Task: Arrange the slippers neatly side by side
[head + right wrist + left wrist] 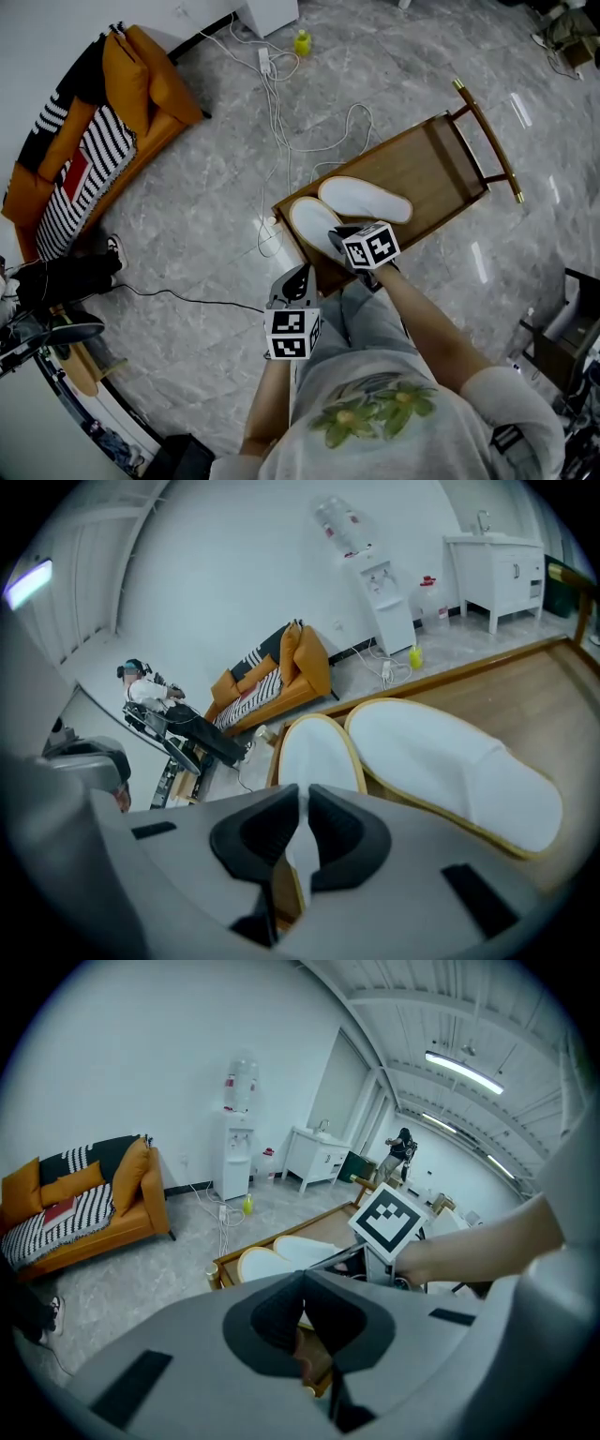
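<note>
Two white slippers with tan rims lie on a low wooden table (pixel 441 164). The farther slipper (pixel 366 199) (pixel 450 761) lies crosswise. The nearer slipper (pixel 312 223) (pixel 316 752) is angled against it, their ends touching. My right gripper (pixel 343 236) (pixel 302 803) has just closed, and its pads press on the nearer slipper's edge. My left gripper (pixel 292 279) (pixel 304 1281) hangs just off the table's near corner, jaws together with nothing between them. Both slippers (pixel 272 1258) show beyond it in the left gripper view.
An orange sofa (pixel 112 112) with a striped throw stands at the left. White cables (pixel 281 112) trail across the grey floor behind the table, near a small yellow bottle (pixel 302 42). A water dispenser (pixel 238 1138) stands by the wall. The table's far end has a gold-tipped rail (pixel 487 141).
</note>
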Motion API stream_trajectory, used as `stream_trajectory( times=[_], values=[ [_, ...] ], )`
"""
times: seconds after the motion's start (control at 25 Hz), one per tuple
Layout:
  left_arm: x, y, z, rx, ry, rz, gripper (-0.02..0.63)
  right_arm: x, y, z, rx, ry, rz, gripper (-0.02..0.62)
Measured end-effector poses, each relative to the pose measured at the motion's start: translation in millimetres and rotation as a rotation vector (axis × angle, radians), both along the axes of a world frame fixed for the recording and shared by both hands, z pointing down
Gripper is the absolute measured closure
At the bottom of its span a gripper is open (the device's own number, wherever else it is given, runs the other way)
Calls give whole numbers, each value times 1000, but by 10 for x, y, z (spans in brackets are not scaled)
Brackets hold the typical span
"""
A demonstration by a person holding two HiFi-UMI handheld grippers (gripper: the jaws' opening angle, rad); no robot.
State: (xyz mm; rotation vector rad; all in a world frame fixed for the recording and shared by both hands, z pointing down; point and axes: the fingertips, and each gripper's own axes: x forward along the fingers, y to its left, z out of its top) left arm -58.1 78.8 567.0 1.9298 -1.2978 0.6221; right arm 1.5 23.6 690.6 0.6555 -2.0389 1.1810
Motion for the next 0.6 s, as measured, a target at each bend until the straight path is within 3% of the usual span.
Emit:
stream_trajectory(
  times=[0.36, 0.6],
  values=[
    [24, 87, 8, -3, -5, -5, 589, -129, 20, 31, -116, -81, 208, 561],
    [-3, 87, 42, -10, -10, -17, 591, -181, 23, 114, -150, -80, 245, 561]
  ],
)
